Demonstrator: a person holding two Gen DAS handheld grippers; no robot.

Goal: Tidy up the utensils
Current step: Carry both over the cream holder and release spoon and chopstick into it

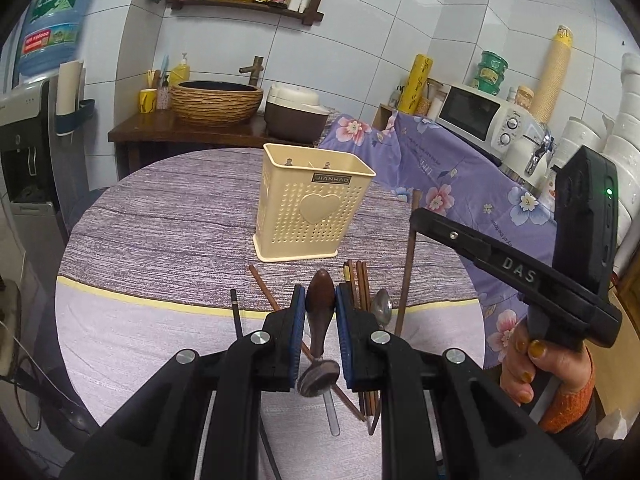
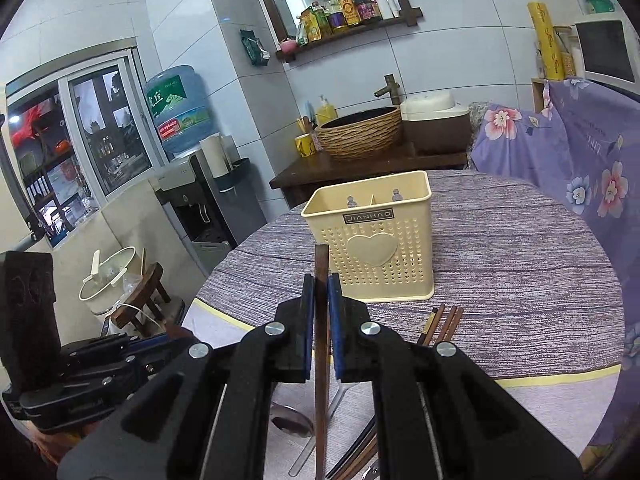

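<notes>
Left wrist view: left gripper clenched on a dark wooden spoon, bowl end forward, handle running back toward the camera, lifted clear of the cloth. Straight ahead, near the table's middle: cream utensil holder, upright, open at the top, heart panel facing the tool. Right gripper pinching a single brown chopstick, long axis nearly vertical in the right wrist view, tip showing just in front of the holder's near wall. Judging from both views, right hand slightly nearer the holder, approaching from the holder's right side as seen in the left wrist view. Loose chopsticks and a metal spoon lying on the round table toward its near edge, between holder and tools. Purple striped tablecloth, floral cover along the right edge, basin and tiled wall beyond the far edge.
</notes>
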